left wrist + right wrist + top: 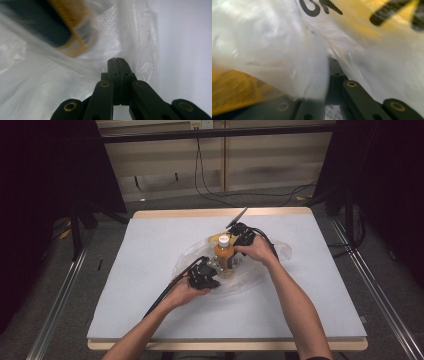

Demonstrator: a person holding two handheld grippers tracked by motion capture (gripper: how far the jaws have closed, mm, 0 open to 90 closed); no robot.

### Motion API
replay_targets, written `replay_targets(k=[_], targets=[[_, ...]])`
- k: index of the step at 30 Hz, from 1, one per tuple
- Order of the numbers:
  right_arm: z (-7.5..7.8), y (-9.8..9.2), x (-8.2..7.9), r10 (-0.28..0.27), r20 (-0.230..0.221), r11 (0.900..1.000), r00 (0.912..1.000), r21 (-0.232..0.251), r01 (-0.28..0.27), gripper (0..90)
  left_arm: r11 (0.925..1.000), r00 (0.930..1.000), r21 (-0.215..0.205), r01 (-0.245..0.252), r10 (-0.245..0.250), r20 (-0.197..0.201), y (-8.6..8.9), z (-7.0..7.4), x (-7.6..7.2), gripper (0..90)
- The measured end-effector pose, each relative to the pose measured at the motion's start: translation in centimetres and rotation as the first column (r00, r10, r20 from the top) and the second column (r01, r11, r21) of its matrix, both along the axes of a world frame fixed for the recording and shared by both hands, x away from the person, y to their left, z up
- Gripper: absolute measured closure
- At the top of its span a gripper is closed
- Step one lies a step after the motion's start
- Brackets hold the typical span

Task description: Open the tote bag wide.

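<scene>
Bottle (224, 254) standing mid-table inside the clear bag (260, 270), packing apparently near done (bag mouth not yet closed); left gripper (214, 266) and right gripper (235, 251) both pinching its film.

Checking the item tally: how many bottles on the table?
1. An orange bottle with a white cap stands upright mid-table in the clear plastic bag, between the left tool and right tool. The bag's folds may hide others.

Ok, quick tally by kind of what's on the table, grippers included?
Clear plastic bag: 1
Orange bottle with white cap: 1
Yellow packet in the bag: 1
Grippers: 2, left gripper and right gripper
Total: 5
</scene>
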State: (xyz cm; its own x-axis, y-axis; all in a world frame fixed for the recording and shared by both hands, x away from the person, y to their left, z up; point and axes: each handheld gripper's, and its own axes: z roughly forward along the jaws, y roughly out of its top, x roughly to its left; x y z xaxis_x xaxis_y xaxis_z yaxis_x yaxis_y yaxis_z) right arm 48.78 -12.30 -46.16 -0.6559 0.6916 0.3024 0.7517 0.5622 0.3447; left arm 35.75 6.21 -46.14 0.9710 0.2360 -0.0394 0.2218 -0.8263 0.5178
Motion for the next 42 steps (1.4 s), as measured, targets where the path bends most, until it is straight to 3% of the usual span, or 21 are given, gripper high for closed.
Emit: replay_targets(k=[6,10,13,17,18,20,22,23,24,25,26,28,29,31,35,36,38,40,41,42], targets=[[-0.3,1.0,0.8,-0.006,-0.005,1.0,1.0,0.008,0.006,90.0,0.9977,0.9977,-0.001,0.068,-0.068,-0.006,-0.2,0.1,-2.5,90.0],[-0.3,1.3,1.9,-0.023,0.006,1.0,0.9997,-0.011,0.023,90.0,0.9924,0.9924,0.003,0.123,-0.123,-0.01,-0.2,0.2,-4.3,90.0],[-0.2,1.5,2.6,-0.029,0.025,0.999,0.9993,-0.03,0.03,90.0,0.991,0.9908,-0.007,0.134,-0.134,-0.018,0.0,0.2,-5.8,90.0],[-0.4,1.4,3.2,-0.056,0.032,0.998,0.9979,-0.007,0.057,90.0,0.9841,0.9839,-0.032,0.175,-0.176,-0.033,0.4,0.1,-7.4,90.0],[-0.5,1.3,3.3,-0.073,0.027,0.997,0.997,0.005,0.073,90.0,0.9801,0.9786,-0.029,0.196,-0.198,-0.057,0.5,0.2,-7.6,90.0],[-0.4,1.3,3.5,-0.104,0.023,0.995,0.9943,-0.001,0.104,90.0,0.9828,0.9826,-0.038,0.181,-0.182,-0.036,0.5,0.1,-8.4,90.0],[-0.3,1.2,3.6,-0.111,0.039,0.994,0.993,-0.014,0.112,90.0,0.977,0.9755,-0.031,0.211,-0.212,-0.059,0.6,0.2,-8.8,90.0],[-0.3,1.2,3.8,-0.11,0.048,0.994,0.9928,-0.019,0.111,90.0,0.9793,0.9791,-0.032,0.2,-0.201,-0.033,0.6,0.2,-9.1,90.0],[-0.3,1.1,4.0,-0.121,0.04,0.992,0.9919,-0.018,0.121,90.0,0.9742,0.9715,-0.033,0.223,-0.225,-0.073,0.7,0.3,-9.2,90.0],[-0.4,1.1,4.2,-0.124,0.054,0.992,0.9908,-0.012,0.125,90.0,0.9769,0.9769,-0.041,0.209,-0.211,-0.035,0.7,0.1,-9.6,90.0],[-0.3,1.1,4.3,-0.131,0.056,0.991,0.9899,-0.03,0.132,90.0,0.977,0.977,-0.038,0.21,-0.211,-0.031,0.7,0.1,-9.9,90.0],[-0.4,1.0,4.8,-0.14,0.068,0.989,0.9878,-0.03,0.142,90.0,0.9686,0.9674,-0.036,0.246,-0.248,-0.052,0.8,0.2,-10.2,90.0],[-0.3,0.9,5.0,-0.147,0.074,0.988,0.9863,-0.036,0.15,90.0,0.9736,0.9734,-0.034,0.226,-0.227,-0.033,0.8,0.2,-10.6,90.0],[-0.3,0.8,5.3,-0.169,0.078,0.984,0.9826,-0.041,0.172,90.0,0.9693,0.9693,-0.043,0.242,-0.244,-0.034,0.9,0.2,-10.6,90.0],[-0.3,0.7,5.7,-0.207,0.135,0.974,0.9691,-0.068,0.217,90.0,0.967,0.9666,-0.056,0.249,-0.251,-0.05,1.2,0.1,-10.7,90.0],[-0.3,0.6,5.7,-0.217,0.129,0.972,0.9675,-0.061,0.226,90.0,0.9684,0.9677,-0.059,0.242,-0.246,-0.057,1.2,0.1,-10.7,90.0],[-0.3,0.6,5.6,-0.218,0.129,0.972,0.9675,-0.065,0.227,90.0,0.9655,0.962,-0.068,0.251,-0.257,-0.093,1.3,0.1,-10.3,90.0],[-0.2,0.7,5.4,-0.189,0.127,0.978,0.9737,-0.059,0.198,90.0,0.9723,0.9708,-0.076,0.221,-0.227,-0.079,1.3,0.0,-9.9,90.0],[-0.3,0.7,5.3,-0.162,0.13,0.984,0.9781,-0.049,0.17,90.0,0.9692,0.9633,-0.073,0.235,-0.242,-0.115,1.4,0.1,-9.4,90.0],[-0.2,0.7,5.0,-0.155,0.127,0.986,0.9796,-0.046,0.162,90.0,0.9767,0.9749,-0.079,0.2,-0.206,-0.084,1.4,-0.1,-9.2,90.0]])
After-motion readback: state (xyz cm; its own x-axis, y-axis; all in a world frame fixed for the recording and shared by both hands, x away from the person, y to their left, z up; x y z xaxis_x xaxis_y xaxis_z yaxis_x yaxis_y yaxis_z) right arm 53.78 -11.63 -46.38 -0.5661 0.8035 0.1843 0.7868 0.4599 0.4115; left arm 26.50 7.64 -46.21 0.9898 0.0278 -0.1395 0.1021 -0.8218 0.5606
